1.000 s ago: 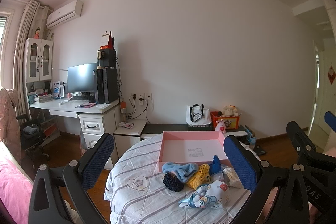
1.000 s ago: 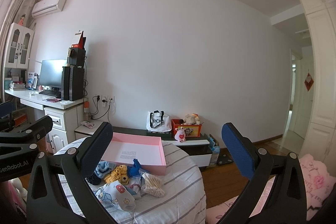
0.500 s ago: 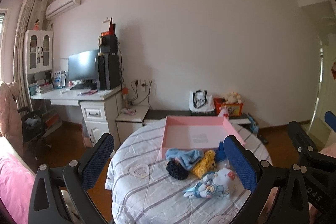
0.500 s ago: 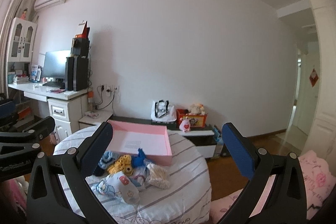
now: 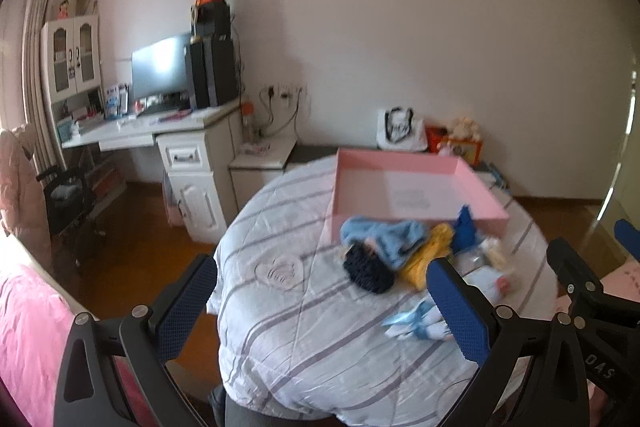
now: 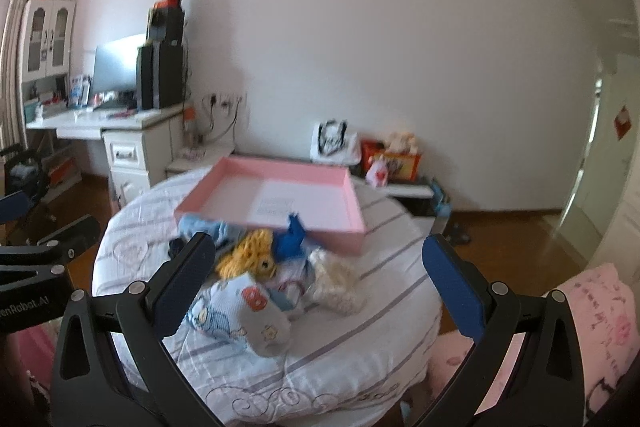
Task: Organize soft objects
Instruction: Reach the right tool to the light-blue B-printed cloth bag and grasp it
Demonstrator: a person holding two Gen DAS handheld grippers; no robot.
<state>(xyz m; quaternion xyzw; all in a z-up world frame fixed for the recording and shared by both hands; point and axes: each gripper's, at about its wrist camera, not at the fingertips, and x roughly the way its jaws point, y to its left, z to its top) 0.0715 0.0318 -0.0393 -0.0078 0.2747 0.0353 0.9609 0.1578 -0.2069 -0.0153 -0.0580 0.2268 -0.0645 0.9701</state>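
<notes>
A pile of soft items lies on a round table with a striped white cover point(image 5: 300, 311), point(image 6: 380, 307), just in front of an empty pink tray point(image 5: 404, 187), point(image 6: 280, 199). The pile holds a light blue cloth point(image 5: 384, 235), a dark knit piece point(image 5: 368, 271), a yellow knit toy point(image 6: 248, 255), a blue toy point(image 6: 292, 239), a cream fluffy piece point(image 6: 336, 279) and a printed white-blue garment point(image 6: 236, 311). My left gripper point(image 5: 320, 303) is open and empty above the table's near left. My right gripper point(image 6: 316, 287) is open and empty above the pile.
A white desk point(image 5: 160, 131) with monitor and speakers stands at the left wall. A low dark bench point(image 6: 412, 187) with a bag and toy box runs behind the table. Pink bedding point(image 5: 28, 339), point(image 6: 592, 319) lies at both sides. A doorway point(image 6: 592, 155) opens at the right.
Both grippers have moved forward and tilted down toward the table. The pile and tray now sit larger and higher in view. Both stay open.
</notes>
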